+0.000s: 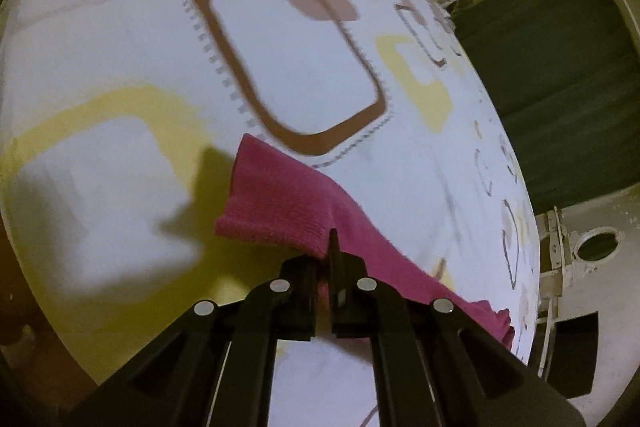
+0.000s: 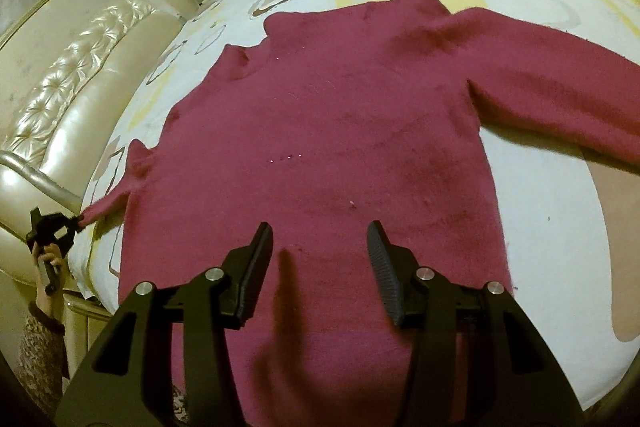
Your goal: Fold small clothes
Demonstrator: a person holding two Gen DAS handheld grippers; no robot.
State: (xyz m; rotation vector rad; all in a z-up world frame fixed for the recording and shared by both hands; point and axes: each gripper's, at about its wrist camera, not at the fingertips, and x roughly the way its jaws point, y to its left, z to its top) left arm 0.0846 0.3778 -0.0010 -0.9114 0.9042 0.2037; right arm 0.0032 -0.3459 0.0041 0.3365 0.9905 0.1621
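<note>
Garment: a magenta knitted long-sleeved sweater (image 2: 320, 147) lies flat on a white bedsheet printed with brown and yellow rounded squares (image 2: 540, 187); its hem runs off the bottom of the frame.
Left gripper (image 1: 323, 259): jaws pinched tight on the ribbed sleeve cuff (image 1: 276, 211) — the sleeve behind trails out of sight.
Right gripper (image 2: 320, 267): jaws spread wide above the sweater's lower body, holding nothing.
Backdrop: a cream tufted headboard (image 2: 80, 75) — blurred, partly cropped.
</note>
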